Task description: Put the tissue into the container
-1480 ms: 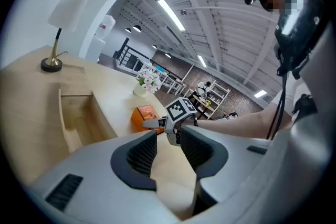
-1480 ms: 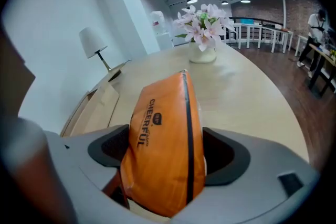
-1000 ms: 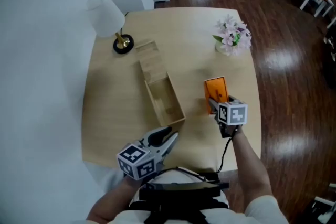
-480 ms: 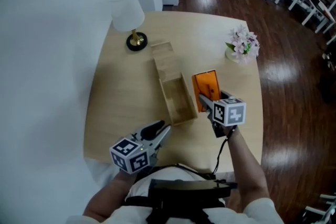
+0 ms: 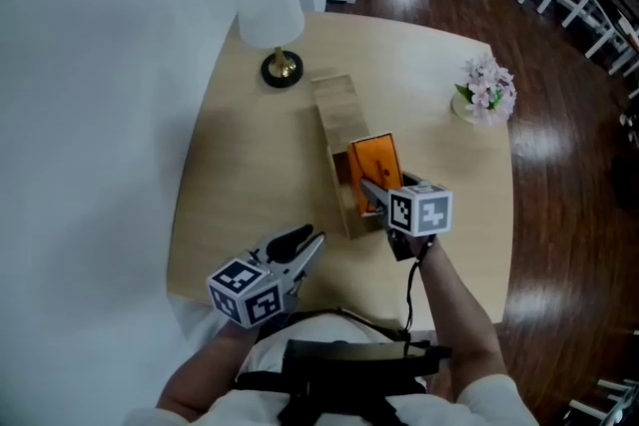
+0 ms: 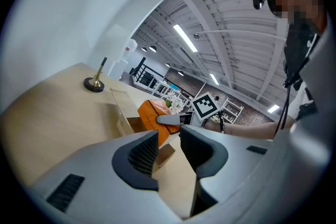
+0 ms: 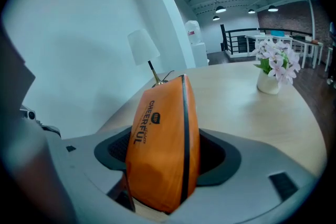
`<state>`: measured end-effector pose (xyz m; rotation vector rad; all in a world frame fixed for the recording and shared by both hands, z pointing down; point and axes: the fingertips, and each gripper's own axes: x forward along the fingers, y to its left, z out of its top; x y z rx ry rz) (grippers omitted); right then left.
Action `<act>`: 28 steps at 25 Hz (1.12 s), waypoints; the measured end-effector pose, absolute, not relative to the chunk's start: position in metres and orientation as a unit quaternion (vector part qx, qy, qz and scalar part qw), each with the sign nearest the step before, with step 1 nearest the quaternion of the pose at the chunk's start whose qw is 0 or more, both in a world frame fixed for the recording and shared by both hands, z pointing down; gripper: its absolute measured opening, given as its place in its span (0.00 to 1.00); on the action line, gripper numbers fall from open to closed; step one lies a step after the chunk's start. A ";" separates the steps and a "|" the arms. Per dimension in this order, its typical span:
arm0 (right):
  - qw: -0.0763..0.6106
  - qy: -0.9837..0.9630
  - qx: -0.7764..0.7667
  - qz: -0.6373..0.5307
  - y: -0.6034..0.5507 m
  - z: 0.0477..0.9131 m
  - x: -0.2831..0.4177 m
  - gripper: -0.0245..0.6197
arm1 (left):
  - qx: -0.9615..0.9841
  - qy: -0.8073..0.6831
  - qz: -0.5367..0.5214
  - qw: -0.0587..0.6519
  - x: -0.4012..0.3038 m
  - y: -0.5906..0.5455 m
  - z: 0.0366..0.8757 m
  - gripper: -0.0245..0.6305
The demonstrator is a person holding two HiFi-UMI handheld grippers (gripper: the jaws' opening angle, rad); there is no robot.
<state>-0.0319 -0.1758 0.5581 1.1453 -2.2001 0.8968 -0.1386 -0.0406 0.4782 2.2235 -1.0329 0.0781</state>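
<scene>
Both handheld tools are pale grey plastic shells: the left gripper (image 5: pixel 308 244) and the right gripper (image 5: pixel 371 196) each carry a white cube (image 5: pixel 245 292) printed with black square markers. Their jaws are lined with black ribbed pads (image 6: pixel 140 153). A thin black cable (image 5: pixel 408 289) runs from the right one. The person wears pale sleeves (image 5: pixel 496 392) and a black chest harness (image 5: pixel 349 361).

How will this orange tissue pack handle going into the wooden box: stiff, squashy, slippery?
Probably squashy: the orange tissue pack bulges and creases where the right gripper pinches it. Likely light, as it stands upright from a grip on its lower end alone. Its glossy wrapper may slip, so ease it into the wooden box.
</scene>
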 end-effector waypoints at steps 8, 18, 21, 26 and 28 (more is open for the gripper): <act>0.270 -0.798 0.391 0.371 -0.173 0.596 -0.057 0.58 | 0.846 -0.398 0.031 0.353 -0.149 -0.041 0.486 0.23; 0.292 -0.794 0.416 0.332 -0.177 0.609 -0.062 0.64 | 0.845 -0.394 0.025 0.360 -0.146 -0.044 0.486 0.23; 0.292 -0.797 0.414 0.330 -0.176 0.609 -0.063 0.68 | 0.847 -0.391 0.024 0.359 -0.143 -0.042 0.485 0.23; 0.271 -0.794 0.412 0.357 -0.176 0.604 -0.060 0.68 | 0.848 -0.389 0.025 0.359 -0.140 -0.036 0.483 0.23; 0.259 -0.796 0.410 0.361 -0.175 0.598 -0.057 0.68 | 0.851 -0.386 0.025 0.357 -0.137 -0.035 0.481 0.23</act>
